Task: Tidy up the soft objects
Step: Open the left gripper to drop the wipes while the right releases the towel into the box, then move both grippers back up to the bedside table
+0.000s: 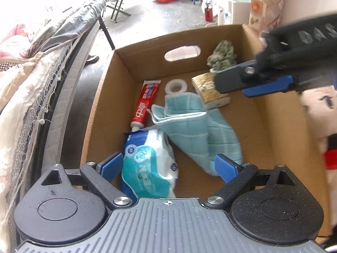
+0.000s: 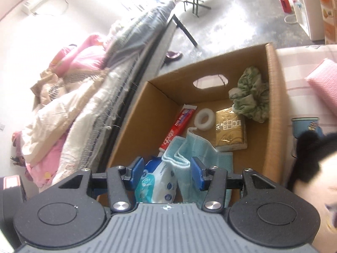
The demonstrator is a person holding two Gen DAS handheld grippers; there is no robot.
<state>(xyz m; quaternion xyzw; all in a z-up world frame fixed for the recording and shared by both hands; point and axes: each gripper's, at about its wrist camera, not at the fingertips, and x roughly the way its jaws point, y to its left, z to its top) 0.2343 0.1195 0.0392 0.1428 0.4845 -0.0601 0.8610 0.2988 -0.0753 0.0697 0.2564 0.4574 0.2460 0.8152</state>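
Observation:
A cardboard box (image 1: 280, 130) holds a light blue cloth (image 1: 202, 126), a wipes pack (image 1: 147, 164), a red toothpaste tube (image 1: 145, 103), a white foam ring (image 1: 175, 86), a gold tissue pack (image 1: 208, 90) and a green scrunched cloth (image 1: 222, 55). My left gripper (image 1: 168, 166) is open above the wipes pack and holds nothing. My right gripper (image 2: 166, 174) is open above the box, over the wipes pack (image 2: 155, 181) and blue cloth (image 2: 198, 154); it also shows in the left wrist view (image 1: 248, 82) over the gold pack. A black-and-white plush toy (image 2: 316, 168) lies right of the box.
A bed with heaped bedding (image 2: 80, 97) runs along the box's left side. A pink cloth (image 2: 324, 84) and a blue cup (image 2: 305, 124) lie on the striped surface right of the box. Grey floor with a folding stand (image 1: 118, 8) lies beyond.

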